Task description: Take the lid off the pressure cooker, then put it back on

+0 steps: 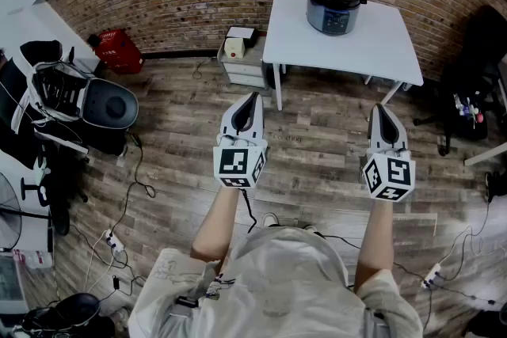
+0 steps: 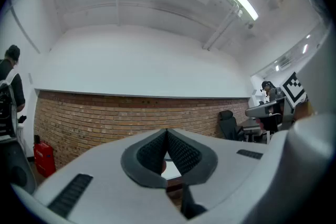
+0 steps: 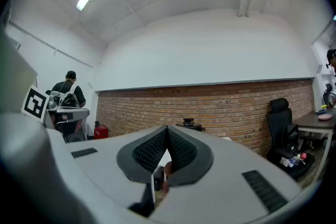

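Note:
The pressure cooker (image 1: 334,5), dark blue with a black lid and knob on top, stands on a white table (image 1: 388,51) against the brick wall, far ahead of me. My left gripper (image 1: 252,100) and right gripper (image 1: 380,112) hang over the wooden floor, well short of the table, both shut with nothing between the jaws. In the right gripper view only the cooker's lid knob (image 3: 189,123) shows above my shut right gripper (image 3: 167,128). In the left gripper view the shut left gripper (image 2: 167,132) hides the cooker.
A small drawer cabinet (image 1: 244,59) stands left of the table and a red container (image 1: 117,50) sits by the wall. Black chairs (image 1: 71,103) crowd the left, another chair (image 1: 479,75) stands at right. Cables (image 1: 135,186) run over the floor.

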The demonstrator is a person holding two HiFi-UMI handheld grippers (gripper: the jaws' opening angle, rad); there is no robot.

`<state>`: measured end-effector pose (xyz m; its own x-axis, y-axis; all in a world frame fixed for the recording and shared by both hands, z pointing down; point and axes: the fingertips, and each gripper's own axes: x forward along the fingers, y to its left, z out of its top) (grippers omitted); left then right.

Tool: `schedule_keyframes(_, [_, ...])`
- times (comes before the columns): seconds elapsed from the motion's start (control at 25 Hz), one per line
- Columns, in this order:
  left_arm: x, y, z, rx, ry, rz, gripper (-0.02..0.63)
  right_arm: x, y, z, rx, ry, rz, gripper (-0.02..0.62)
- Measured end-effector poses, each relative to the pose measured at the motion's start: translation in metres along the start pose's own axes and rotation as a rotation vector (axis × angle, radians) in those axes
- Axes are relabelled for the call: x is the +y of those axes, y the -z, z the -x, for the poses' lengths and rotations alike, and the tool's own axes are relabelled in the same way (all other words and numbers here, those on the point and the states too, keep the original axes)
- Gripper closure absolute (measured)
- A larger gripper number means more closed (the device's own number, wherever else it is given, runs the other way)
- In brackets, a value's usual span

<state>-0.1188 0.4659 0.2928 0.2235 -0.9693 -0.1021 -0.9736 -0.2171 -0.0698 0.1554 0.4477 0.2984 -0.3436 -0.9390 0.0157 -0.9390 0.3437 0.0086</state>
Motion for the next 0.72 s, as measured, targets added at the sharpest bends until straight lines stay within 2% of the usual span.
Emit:
schedule_keyframes(0.28, [-0.012, 0.003, 0.007, 0.020, 0.024, 0.017, 0.591, 0.000, 0.005, 0.011, 0.023, -0.023, -0.011, 0.578])
schedule_keyframes(0.44, [-0.017, 0.006, 0.010, 0.030, 0.023, -0.016, 0.591, -0.001, 0.006, 0.014, 0.012, -0.010, -0.051, 0.577])
schedule_keyframes(0.6, [-0.021, 0.008, 0.013, 0.030, 0.037, -0.010, 0.591, 0.001, 0.011, 0.015, 0.018, -0.009, -0.066, 0.577])
schedule_keyframes(0.72, [-0.020, 0.007, 0.014, 0.032, 0.036, -0.014, 0.591, 0.006, 0.011, 0.013, 0.019, -0.029, -0.077, 0.551])
